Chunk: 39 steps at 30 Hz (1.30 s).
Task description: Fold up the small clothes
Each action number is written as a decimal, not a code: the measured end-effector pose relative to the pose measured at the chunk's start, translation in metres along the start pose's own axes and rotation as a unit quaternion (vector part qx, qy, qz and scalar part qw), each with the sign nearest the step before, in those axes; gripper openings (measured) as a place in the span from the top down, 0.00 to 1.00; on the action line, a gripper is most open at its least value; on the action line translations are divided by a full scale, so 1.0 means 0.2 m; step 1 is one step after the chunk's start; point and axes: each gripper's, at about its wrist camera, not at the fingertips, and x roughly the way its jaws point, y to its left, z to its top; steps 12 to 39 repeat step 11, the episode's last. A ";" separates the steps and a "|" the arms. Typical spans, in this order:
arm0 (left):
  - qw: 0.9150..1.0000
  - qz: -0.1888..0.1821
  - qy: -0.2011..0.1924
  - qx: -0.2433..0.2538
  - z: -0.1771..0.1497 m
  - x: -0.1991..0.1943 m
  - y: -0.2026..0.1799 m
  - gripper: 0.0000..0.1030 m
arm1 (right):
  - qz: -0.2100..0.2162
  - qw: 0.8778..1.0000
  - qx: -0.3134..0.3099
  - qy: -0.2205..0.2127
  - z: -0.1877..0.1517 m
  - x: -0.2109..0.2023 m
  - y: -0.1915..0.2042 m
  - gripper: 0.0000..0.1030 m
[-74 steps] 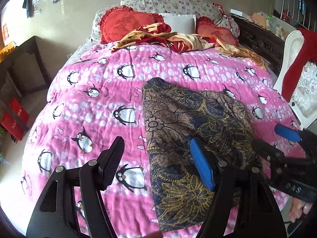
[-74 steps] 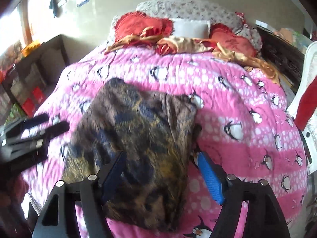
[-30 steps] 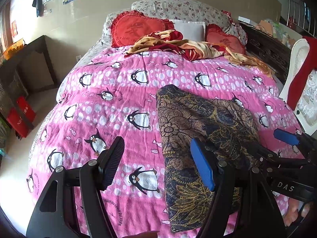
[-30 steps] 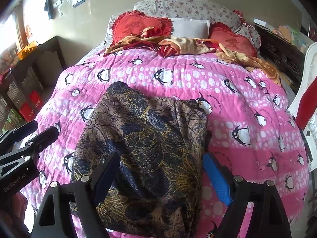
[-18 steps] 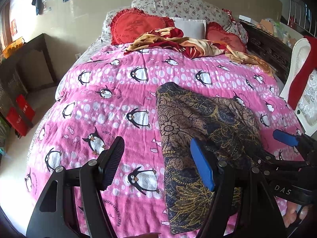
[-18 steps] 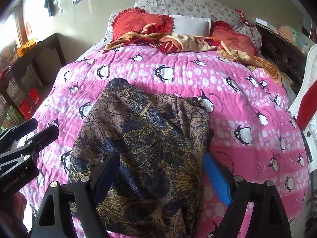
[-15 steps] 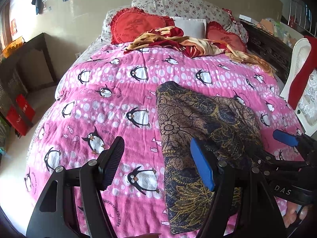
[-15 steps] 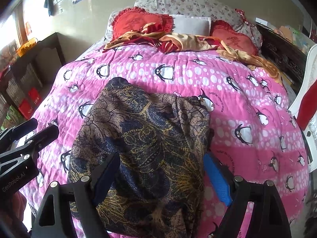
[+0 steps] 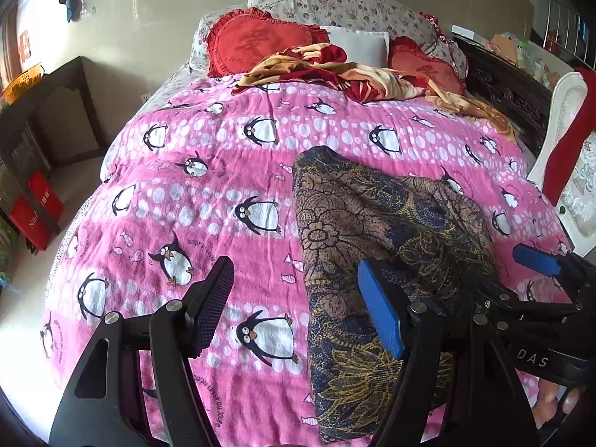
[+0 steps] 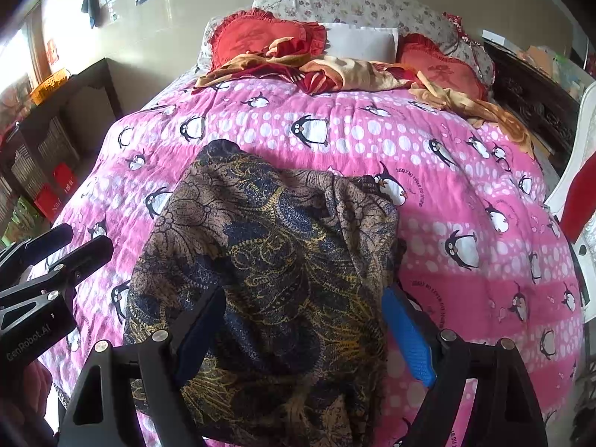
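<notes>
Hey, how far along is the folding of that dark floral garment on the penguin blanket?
Done: the dark floral garment lies doubled into a long panel on the pink penguin blanket, its right side bunched. In hand: nothing; left gripper and right gripper hover open. Left: probably smoothing and folding it shorter.

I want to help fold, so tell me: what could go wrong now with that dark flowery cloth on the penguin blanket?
1. The dark floral-patterned cloth lies bunched and wrinkled on the pink penguin-print blanket, so a fold made now may come out crooked.
2. Its near edge reaches the foot of the bed, so a tug could slide it off.
3. Both claws are open, the left claw over blanket beside the cloth and the right claw over the cloth, so a pinch might catch blanket too.
</notes>
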 end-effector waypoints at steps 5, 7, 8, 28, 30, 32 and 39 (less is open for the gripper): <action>1.000 0.000 -0.005 0.003 0.00 0.00 0.00 0.33 | 0.001 1.000 0.001 0.002 0.00 0.01 0.00 0.19; 1.000 0.000 -0.013 0.007 0.00 0.00 0.00 0.33 | 0.001 1.000 0.001 0.003 0.00 0.02 -0.01 0.19; 1.000 0.001 -0.017 0.007 -0.01 0.00 0.01 0.33 | 0.001 1.000 0.001 0.004 0.00 0.03 -0.01 0.19; 1.000 0.004 -0.018 0.011 0.01 0.03 0.04 0.32 | 0.003 1.000 0.009 0.004 0.00 0.05 -0.08 0.19; 1.000 0.004 -0.018 0.011 0.01 0.03 0.04 0.32 | 0.003 1.000 0.009 0.004 0.00 0.05 -0.08 0.19; 1.000 0.004 -0.018 0.011 0.01 0.03 0.04 0.32 | 0.003 1.000 0.009 0.004 0.00 0.05 -0.08 0.19; 1.000 0.004 -0.018 0.011 0.01 0.03 0.04 0.32 | 0.003 1.000 0.009 0.004 0.00 0.05 -0.08 0.19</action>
